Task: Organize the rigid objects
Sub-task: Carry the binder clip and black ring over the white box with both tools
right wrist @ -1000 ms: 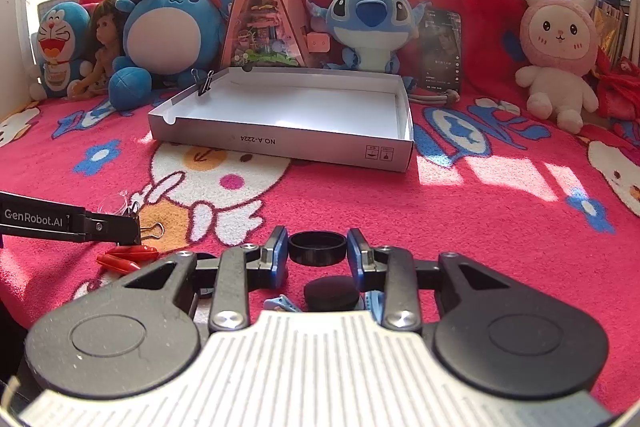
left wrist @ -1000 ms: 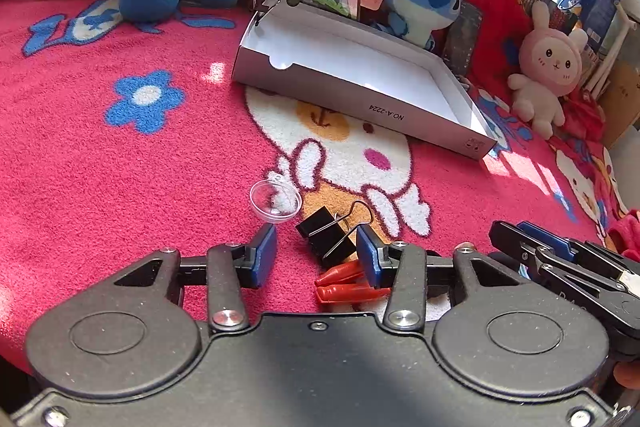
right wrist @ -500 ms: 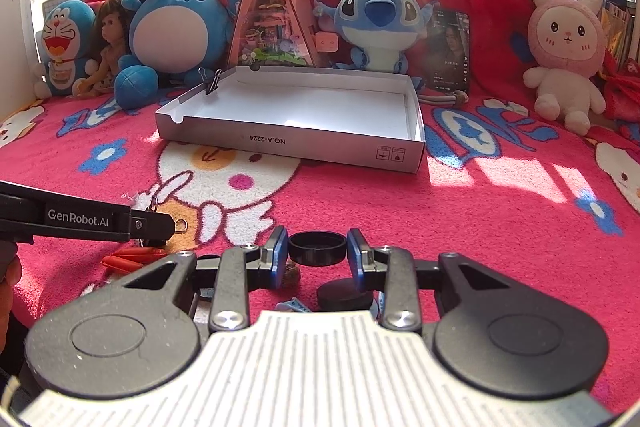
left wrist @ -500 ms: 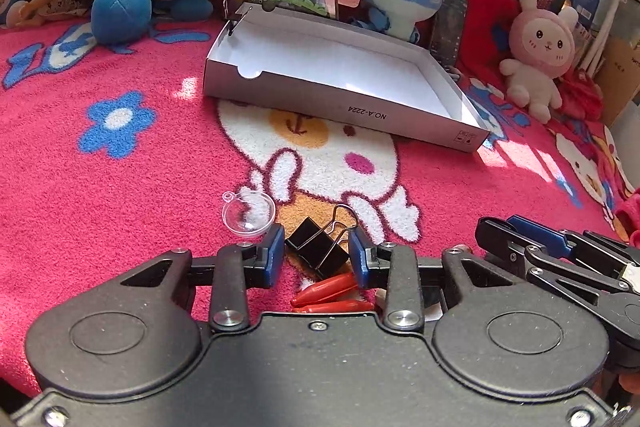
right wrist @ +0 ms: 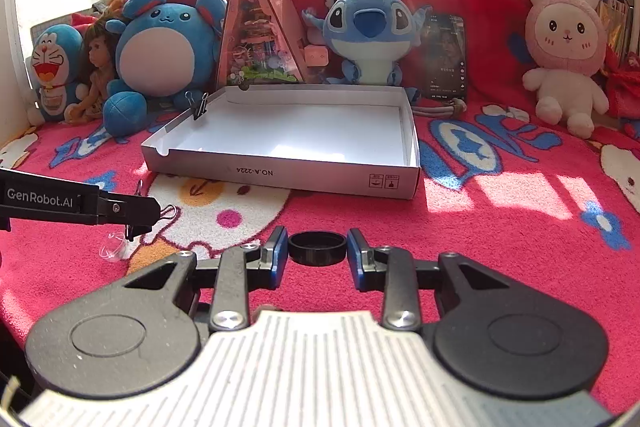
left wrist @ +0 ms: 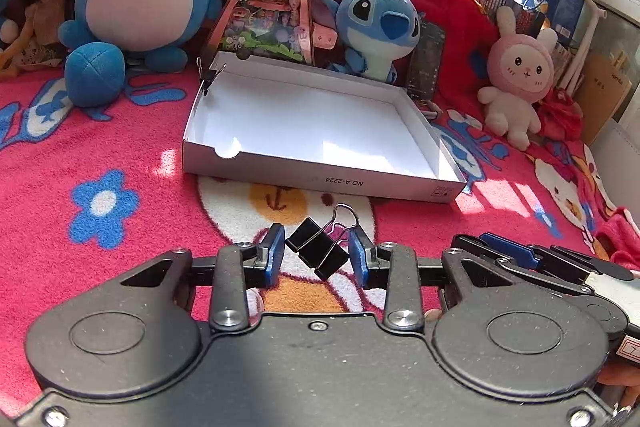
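My left gripper (left wrist: 316, 253) is shut on a black binder clip (left wrist: 316, 251) and holds it above the red blanket, short of the white shallow box (left wrist: 320, 163). My right gripper (right wrist: 317, 249) is shut on a black round cap (right wrist: 317, 247), also lifted off the blanket. The box (right wrist: 280, 173) lies straight ahead in the right wrist view and has another binder clip (right wrist: 199, 109) clipped on its left rim. The left gripper (right wrist: 140, 213) with its clip shows at the left of the right wrist view. The right gripper's fingers (left wrist: 508, 251) show at the right of the left wrist view.
A small clear plastic dish (right wrist: 113, 247) lies on the blanket near the left gripper. Plush toys (right wrist: 160, 47), a doll, a triangular display case (right wrist: 260, 31) and a phone (right wrist: 446, 55) stand behind the box. A pink rabbit toy (right wrist: 564, 55) sits at the back right.
Both grippers have lifted with their objects and moved toward the box. The red items and clear dish on the blanket have dropped out of the left wrist view.
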`<state>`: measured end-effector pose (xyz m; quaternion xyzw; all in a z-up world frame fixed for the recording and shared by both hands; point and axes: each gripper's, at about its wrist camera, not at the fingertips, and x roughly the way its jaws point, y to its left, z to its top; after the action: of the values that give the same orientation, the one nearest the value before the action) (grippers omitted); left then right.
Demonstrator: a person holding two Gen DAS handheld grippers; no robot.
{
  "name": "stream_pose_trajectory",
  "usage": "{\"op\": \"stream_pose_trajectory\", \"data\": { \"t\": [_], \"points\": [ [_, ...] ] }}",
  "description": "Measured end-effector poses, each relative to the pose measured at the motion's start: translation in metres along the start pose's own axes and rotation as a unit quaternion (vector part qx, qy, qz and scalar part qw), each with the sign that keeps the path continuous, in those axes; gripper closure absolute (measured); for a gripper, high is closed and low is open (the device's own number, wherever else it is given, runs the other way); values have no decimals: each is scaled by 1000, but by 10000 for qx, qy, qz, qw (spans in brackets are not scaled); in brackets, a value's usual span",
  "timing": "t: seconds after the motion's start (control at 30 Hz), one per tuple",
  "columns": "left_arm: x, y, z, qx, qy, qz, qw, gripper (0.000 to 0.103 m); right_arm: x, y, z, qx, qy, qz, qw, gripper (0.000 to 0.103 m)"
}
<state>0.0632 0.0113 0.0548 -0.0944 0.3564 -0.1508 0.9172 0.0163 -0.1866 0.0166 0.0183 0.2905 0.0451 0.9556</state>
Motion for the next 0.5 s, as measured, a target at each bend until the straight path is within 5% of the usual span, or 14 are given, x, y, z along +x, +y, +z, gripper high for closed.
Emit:
{"op": "stream_pose_trajectory", "data": {
  "t": [0.23,0.5],
  "points": [
    [8,-2,45,278,-280,177,9991,70,20,-20,36,378,-2,52,9993,65],
    [61,20,86,-221,136,45,9997,70,59,-48,77,802,207,140,9965,65]
  ]
}}
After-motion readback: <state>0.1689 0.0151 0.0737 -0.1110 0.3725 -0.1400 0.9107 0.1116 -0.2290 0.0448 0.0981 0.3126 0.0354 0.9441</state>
